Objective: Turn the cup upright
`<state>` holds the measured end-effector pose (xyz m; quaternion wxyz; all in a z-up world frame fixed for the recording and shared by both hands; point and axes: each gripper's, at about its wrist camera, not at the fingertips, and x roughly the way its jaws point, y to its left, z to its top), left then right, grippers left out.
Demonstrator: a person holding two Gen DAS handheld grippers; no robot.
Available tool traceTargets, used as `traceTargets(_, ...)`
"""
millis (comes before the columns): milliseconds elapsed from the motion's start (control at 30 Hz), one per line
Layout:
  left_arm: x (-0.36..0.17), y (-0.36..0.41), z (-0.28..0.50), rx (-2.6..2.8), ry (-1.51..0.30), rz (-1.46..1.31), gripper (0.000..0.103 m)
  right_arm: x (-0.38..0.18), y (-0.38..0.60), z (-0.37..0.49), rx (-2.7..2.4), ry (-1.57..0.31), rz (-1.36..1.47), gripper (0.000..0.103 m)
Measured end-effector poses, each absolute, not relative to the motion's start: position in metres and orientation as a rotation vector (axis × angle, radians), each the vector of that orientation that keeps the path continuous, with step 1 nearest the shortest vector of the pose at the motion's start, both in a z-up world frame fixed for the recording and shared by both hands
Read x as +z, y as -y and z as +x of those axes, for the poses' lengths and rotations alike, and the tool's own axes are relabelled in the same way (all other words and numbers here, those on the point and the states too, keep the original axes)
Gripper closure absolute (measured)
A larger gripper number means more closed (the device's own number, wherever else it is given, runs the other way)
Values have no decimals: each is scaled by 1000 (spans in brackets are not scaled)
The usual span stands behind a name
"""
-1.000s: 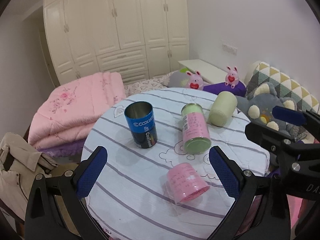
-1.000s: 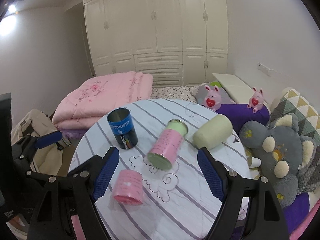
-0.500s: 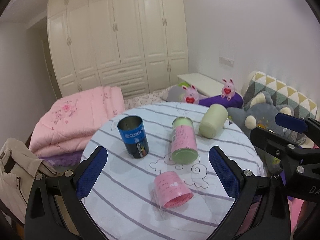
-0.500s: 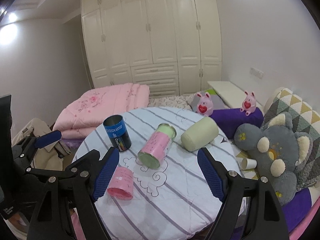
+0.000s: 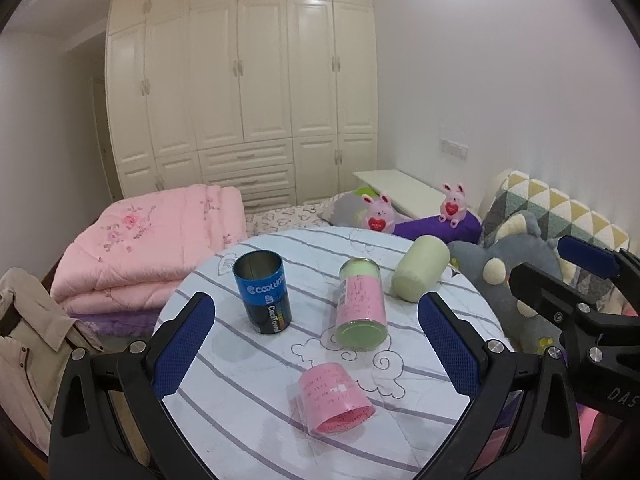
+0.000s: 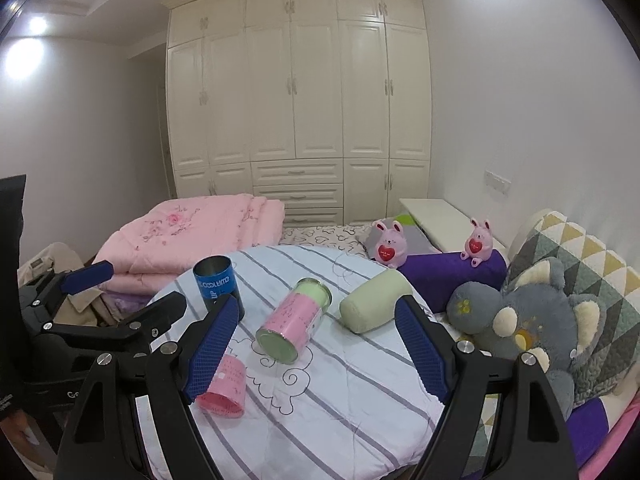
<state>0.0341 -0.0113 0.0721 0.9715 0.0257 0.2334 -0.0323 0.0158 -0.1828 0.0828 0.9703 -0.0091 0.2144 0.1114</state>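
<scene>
On a round table with a striped cloth [image 5: 248, 408] [image 6: 360, 408] several cups lie on their sides: a small pink cup [image 5: 332, 404] [image 6: 224, 386] nearest me, a pink and green can [image 5: 360, 304] [image 6: 294, 320] in the middle, and a pale green cup [image 5: 420, 268] [image 6: 374, 300] at the far right. A blue can [image 5: 264, 292] [image 6: 216, 286] stands upright with its mouth up. My left gripper [image 5: 316, 352] is open and empty, above the near table. My right gripper [image 6: 316, 352] is open and empty, back from the cups.
A folded pink quilt [image 5: 152, 240] lies behind the table on the left. A grey plush toy [image 6: 532, 320], two pink rabbit toys [image 6: 388, 244] and a patterned pillow [image 6: 580, 256] are on the right. White wardrobes [image 6: 300, 100] fill the back wall.
Both grippers have pulled back and tilted up from the table, so the cups look smaller and lower. The cups have not moved. Both grippers stayed open.
</scene>
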Motion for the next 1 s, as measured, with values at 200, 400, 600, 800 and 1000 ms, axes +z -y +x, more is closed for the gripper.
traceTargets(200,72,9,35,-65,-455,39,0,83,181,14,219,-405,-32,21)
traceTargets(400,72,11,34,-57,-443,57,0,84,179,15,219,-395,-38,21)
traceTargets(600,72,10,33,-54,-435,55,0,84,179,13,220,-391,-40,21)
traceTargets(800,72,10,33,-52,-432,52,0,85,179,13,220,-385,-42,21)
traceTargets(1000,71,10,34,-51,-428,51,0,85,180,13,220,-392,-45,21)
